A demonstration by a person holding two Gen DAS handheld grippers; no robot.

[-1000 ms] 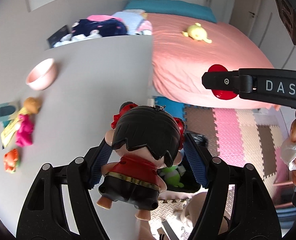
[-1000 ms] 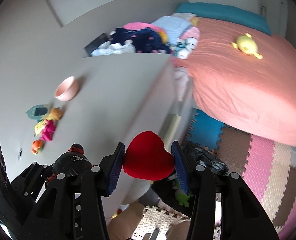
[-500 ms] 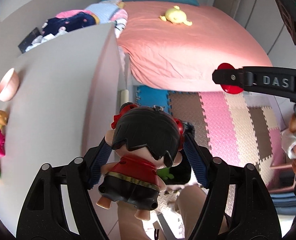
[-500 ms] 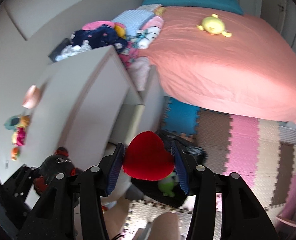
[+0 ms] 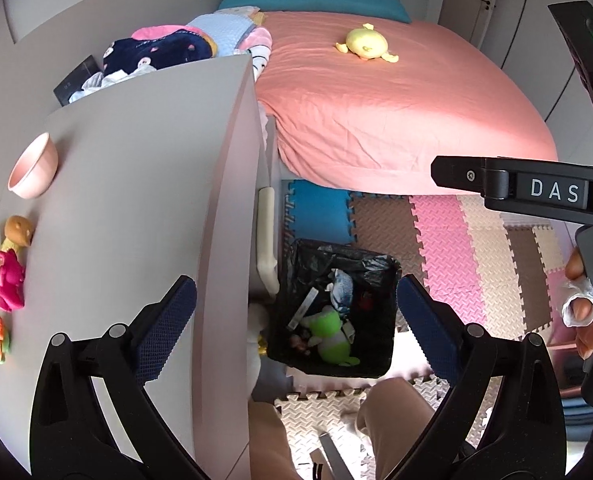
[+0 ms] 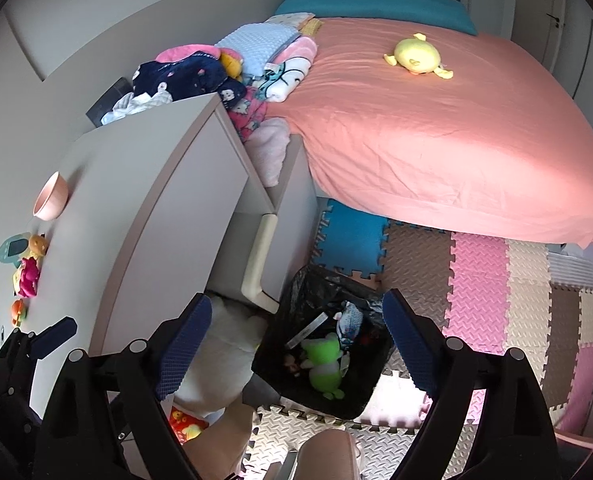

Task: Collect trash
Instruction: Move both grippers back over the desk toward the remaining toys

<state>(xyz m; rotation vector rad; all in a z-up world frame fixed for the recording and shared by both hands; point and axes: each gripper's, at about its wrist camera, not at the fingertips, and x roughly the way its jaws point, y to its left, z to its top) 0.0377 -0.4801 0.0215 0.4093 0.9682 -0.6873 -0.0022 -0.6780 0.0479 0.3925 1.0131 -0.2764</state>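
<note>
A black-lined trash bin (image 5: 380, 360) stands on the foam floor mats beside the grey desk (image 5: 136, 200). In it lie a green plush (image 5: 328, 338), a white strip and small dark and red items I cannot make out. My left gripper (image 5: 296, 320) hangs above the bin; its jaws are opening and nothing is between them. My right gripper (image 6: 296, 336) is also over the bin (image 6: 360, 400), jaws opening and empty, with the green plush (image 6: 324, 364) below. One of the right gripper's fingers (image 5: 456, 174) crosses the left wrist view at the right.
On the desk are a pink bowl (image 5: 32, 168) and small toys (image 5: 10, 280) at its left edge. A pink bed (image 5: 396, 100) with a yellow plush (image 5: 366, 42) fills the back. Clothes (image 6: 184, 72) pile behind the desk. A person's legs (image 5: 396, 420) are below.
The black-haired doll has left the left jaws and the red heart has left the right jaws. Both pairs of jaws have spread wide. Both views have swung from the desk to over the bin.
</note>
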